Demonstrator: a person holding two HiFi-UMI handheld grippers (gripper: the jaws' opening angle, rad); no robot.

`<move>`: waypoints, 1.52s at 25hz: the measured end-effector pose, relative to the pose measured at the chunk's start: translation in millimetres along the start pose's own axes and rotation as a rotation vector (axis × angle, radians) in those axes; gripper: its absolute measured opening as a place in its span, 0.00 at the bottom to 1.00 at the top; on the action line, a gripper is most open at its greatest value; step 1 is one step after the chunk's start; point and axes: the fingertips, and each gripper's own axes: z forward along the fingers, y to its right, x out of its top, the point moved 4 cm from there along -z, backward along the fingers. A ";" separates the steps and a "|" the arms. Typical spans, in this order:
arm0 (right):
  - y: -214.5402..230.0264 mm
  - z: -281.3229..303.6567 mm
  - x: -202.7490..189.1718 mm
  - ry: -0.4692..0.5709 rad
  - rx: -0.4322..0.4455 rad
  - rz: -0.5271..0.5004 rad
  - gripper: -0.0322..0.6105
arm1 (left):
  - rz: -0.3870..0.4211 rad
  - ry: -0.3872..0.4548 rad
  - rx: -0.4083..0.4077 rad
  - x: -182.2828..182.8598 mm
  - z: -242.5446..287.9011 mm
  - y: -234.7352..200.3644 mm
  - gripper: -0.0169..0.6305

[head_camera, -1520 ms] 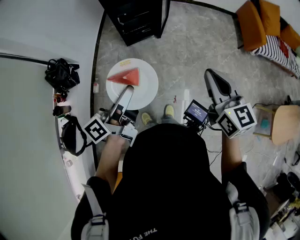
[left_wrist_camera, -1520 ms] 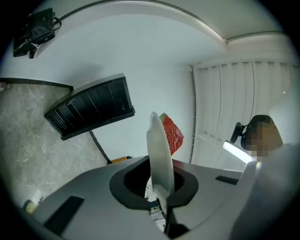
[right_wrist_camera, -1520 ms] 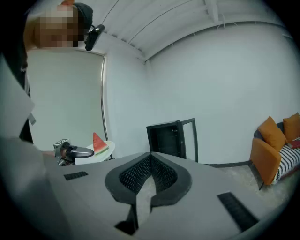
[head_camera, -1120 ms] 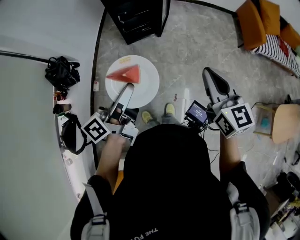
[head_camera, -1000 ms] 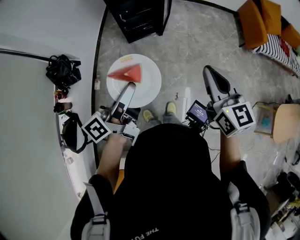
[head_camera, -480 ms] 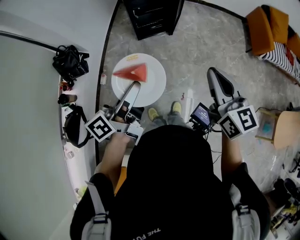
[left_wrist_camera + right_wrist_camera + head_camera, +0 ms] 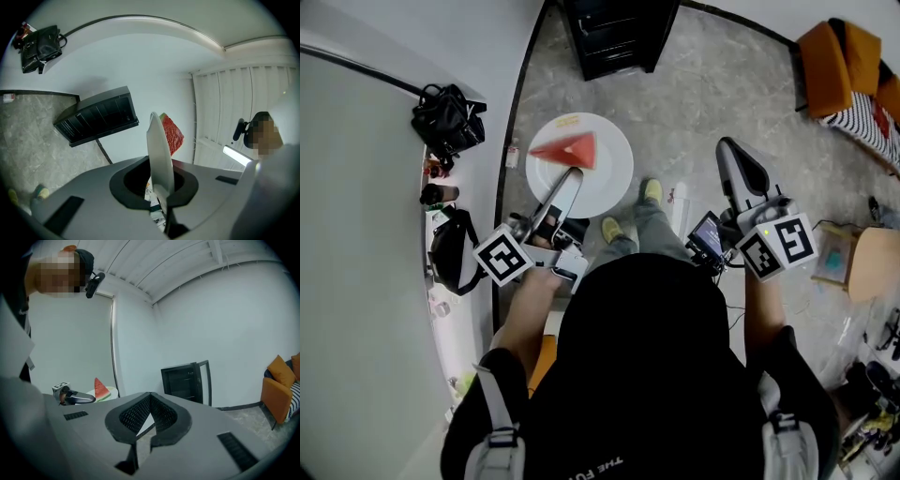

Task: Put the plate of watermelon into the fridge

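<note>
A white plate [image 7: 605, 178] with a red watermelon wedge [image 7: 567, 148] is carried level above the floor. My left gripper [image 7: 571, 180] is shut on the plate's near rim. In the left gripper view the plate [image 7: 158, 145] runs edge-on out of the jaws, with the watermelon [image 7: 173, 136] beyond it. The black fridge [image 7: 619, 33] stands ahead by the wall with its door open. It also shows as the fridge [image 7: 96, 117] in the left gripper view and the fridge [image 7: 186, 383] in the right gripper view. My right gripper [image 7: 741, 169] is shut and holds nothing, off to the right of the plate.
A black bag [image 7: 450, 117] and small items lie on the white counter [image 7: 356, 216] at left. An orange sofa [image 7: 830, 47] stands at the far right and a wooden seat [image 7: 874, 248] near it. The person's feet [image 7: 652, 192] are below the plate.
The person has stepped toward the fridge, so it sits nearer and more to the right in view. Both grippers and the held plate moved along with them; the grip is unchanged.
</note>
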 end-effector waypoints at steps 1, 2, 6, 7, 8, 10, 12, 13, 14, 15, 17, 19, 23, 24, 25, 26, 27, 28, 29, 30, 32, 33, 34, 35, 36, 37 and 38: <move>1.0 3.5 1.0 0.003 -0.001 -0.001 0.07 | 0.001 0.000 0.001 2.1 0.4 -1.1 0.06; 2.4 7.4 2.2 0.007 0.000 -0.003 0.07 | 0.003 0.001 0.001 4.3 1.7 -1.8 0.06; 25.3 24.9 8.8 0.012 0.001 -0.014 0.07 | 0.006 -0.004 -0.004 9.6 29.5 -6.6 0.06; 37.5 32.2 10.9 0.011 0.001 -0.010 0.07 | 0.006 -0.008 -0.002 12.2 43.6 -9.6 0.06; 49.6 39.5 13.1 0.010 0.002 -0.004 0.07 | 0.005 -0.010 -0.001 15.3 57.6 -12.3 0.06; 63.0 48.2 16.4 0.009 0.003 -0.002 0.07 | 0.005 -0.008 -0.006 19.6 74.0 -14.1 0.06; 64.8 50.6 17.1 0.007 0.003 -0.014 0.07 | 0.006 0.001 -0.020 22.1 77.6 -13.0 0.06; 65.9 51.8 17.4 0.006 0.004 -0.018 0.07 | 0.005 0.006 -0.028 23.4 80.0 -12.7 0.06; 69.1 54.1 18.5 0.007 0.008 -0.018 0.07 | 0.003 0.010 -0.032 25.1 84.6 -13.0 0.06; 75.0 58.4 20.6 0.007 0.012 -0.018 0.07 | 0.003 0.013 -0.033 27.8 92.2 -13.9 0.06; 95.3 73.7 27.6 0.003 0.020 -0.017 0.07 | 0.010 0.015 -0.024 36.6 116.5 -17.5 0.06; 117.8 92.0 36.1 0.002 0.030 -0.012 0.07 | 0.018 0.014 -0.013 46.9 143.8 -22.0 0.06; 143.5 116.5 48.1 0.005 0.055 -0.003 0.07 | 0.019 0.016 0.000 59.1 178.2 -27.9 0.06; 148.9 121.3 50.4 0.006 0.060 -0.005 0.07 | 0.024 0.014 0.000 61.4 185.6 -28.3 0.06; 154.6 125.5 52.4 0.006 0.063 -0.007 0.07 | 0.029 0.011 0.000 63.4 193.1 -28.5 0.06; 160.6 129.2 54.1 0.005 0.065 -0.009 0.07 | 0.033 0.009 0.002 64.9 200.4 -29.0 0.06; 166.8 132.5 55.5 0.002 0.065 -0.011 0.07 | 0.034 0.007 0.007 66.2 207.3 -30.2 0.06; 172.8 135.9 56.8 0.000 0.066 -0.011 0.07 | 0.032 0.006 0.014 67.2 213.5 -32.1 0.06; 178.3 139.5 57.9 -0.002 0.069 -0.010 0.07 | 0.029 0.007 0.021 68.3 219.3 -34.0 0.06; 183.5 142.9 59.2 -0.003 0.073 -0.010 0.07 | 0.027 0.009 0.026 69.1 225.1 -35.6 0.06; 194.5 147.8 62.1 -0.005 0.082 -0.014 0.07 | 0.027 0.011 0.028 69.3 238.2 -37.2 0.06; 200.7 149.2 63.5 -0.005 0.085 -0.016 0.07 | 0.029 0.009 0.027 68.7 245.8 -37.5 0.06; 207.2 150.4 64.6 -0.005 0.087 -0.016 0.07 | 0.031 0.006 0.026 67.9 253.4 -37.9 0.06; 213.6 151.9 65.4 -0.005 0.088 -0.015 0.07 | 0.033 0.002 0.024 67.2 260.8 -38.5 0.06; 219.5 153.8 65.9 -0.006 0.089 -0.012 0.07 | 0.035 -0.001 0.023 66.8 267.5 -39.5 0.06; 224.8 156.0 66.1 -0.007 0.090 -0.010 0.07 | 0.036 -0.003 0.022 66.7 273.5 -40.8 0.06; 229.2 158.2 66.2 -0.009 0.092 -0.009 0.07 | 0.036 -0.004 0.022 66.7 278.8 -42.0 0.06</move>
